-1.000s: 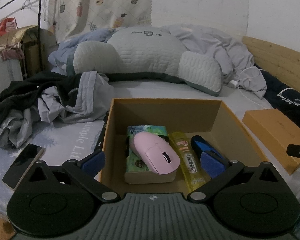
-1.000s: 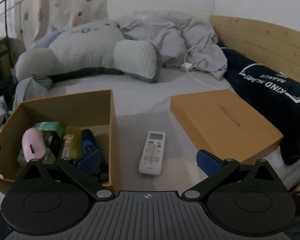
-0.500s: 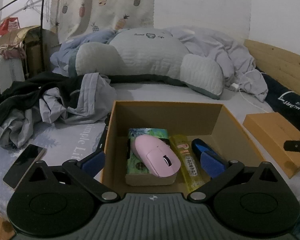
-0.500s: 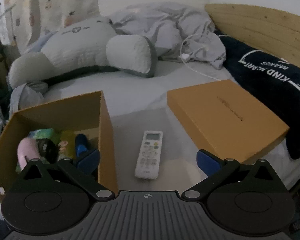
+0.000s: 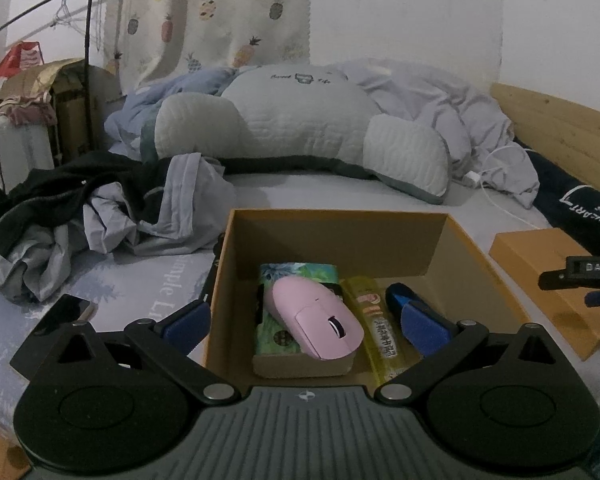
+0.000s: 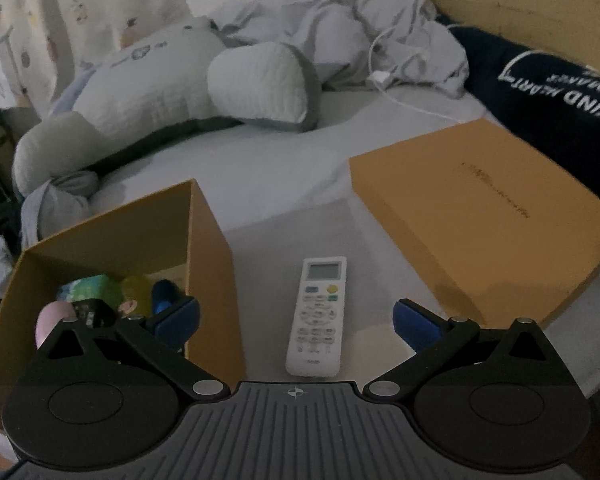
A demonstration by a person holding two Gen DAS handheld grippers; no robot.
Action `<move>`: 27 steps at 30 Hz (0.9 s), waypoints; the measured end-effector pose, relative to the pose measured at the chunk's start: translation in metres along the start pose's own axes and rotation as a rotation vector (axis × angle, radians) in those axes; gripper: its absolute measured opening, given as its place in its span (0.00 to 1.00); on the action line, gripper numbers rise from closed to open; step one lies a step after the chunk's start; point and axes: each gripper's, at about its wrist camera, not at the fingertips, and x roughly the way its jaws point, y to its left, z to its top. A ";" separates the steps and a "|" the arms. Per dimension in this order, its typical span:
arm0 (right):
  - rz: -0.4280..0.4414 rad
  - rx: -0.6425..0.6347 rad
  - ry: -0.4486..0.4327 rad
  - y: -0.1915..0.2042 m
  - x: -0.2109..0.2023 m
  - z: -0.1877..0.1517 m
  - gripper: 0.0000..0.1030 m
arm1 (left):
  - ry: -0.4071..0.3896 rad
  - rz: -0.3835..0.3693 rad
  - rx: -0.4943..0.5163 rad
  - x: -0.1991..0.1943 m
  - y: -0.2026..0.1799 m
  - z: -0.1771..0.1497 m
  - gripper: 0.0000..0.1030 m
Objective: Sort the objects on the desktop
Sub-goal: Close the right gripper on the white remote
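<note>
An open orange box [image 5: 340, 236] sits on the bed. Inside it lie a pink mouse [image 5: 314, 316] on a green tissue pack [image 5: 296, 274], a yellow tube [image 5: 378, 326] and a blue item [image 5: 398, 300]. My left gripper [image 5: 304, 322] is open and empty, above the box's near side. A white remote [image 6: 318, 314] lies on the sheet between the box [image 6: 210, 240] and the orange lid [image 6: 484, 216]. My right gripper [image 6: 296, 318] is open and empty, its fingers on either side of the remote, a little above it.
A phone [image 5: 62, 314] lies left of the box. Crumpled clothes [image 5: 100, 204] are at the left, a big grey pillow [image 5: 300, 128] and quilt at the back, a dark blanket [image 6: 560, 96] and wooden headboard at the right. A white charger cable [image 6: 404, 80] lies behind.
My right gripper has moved forward and down over the remote, which now lies between its fingers. My left gripper has drawn back and risen slightly over the box.
</note>
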 end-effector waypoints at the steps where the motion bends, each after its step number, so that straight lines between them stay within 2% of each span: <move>1: 0.005 0.004 0.007 -0.002 0.004 0.001 1.00 | 0.001 -0.002 0.000 0.000 0.000 0.000 1.00; 14: 0.028 0.082 0.119 -0.018 0.066 0.014 0.99 | 0.033 -0.008 0.016 0.012 -0.002 -0.007 1.00; 15: 0.031 0.088 0.127 -0.018 0.071 0.015 0.98 | 0.035 -0.008 0.017 0.013 -0.002 -0.008 1.00; 17: 0.026 0.084 0.141 -0.017 0.077 0.015 0.89 | 0.041 -0.008 0.019 0.016 -0.003 -0.009 1.00; 23: 0.004 0.065 0.185 -0.010 0.093 0.013 0.80 | 0.056 -0.008 0.014 0.022 -0.002 -0.012 1.00; 27: -0.010 0.052 0.214 -0.006 0.104 0.011 0.78 | 0.070 -0.009 0.006 0.027 0.001 -0.014 1.00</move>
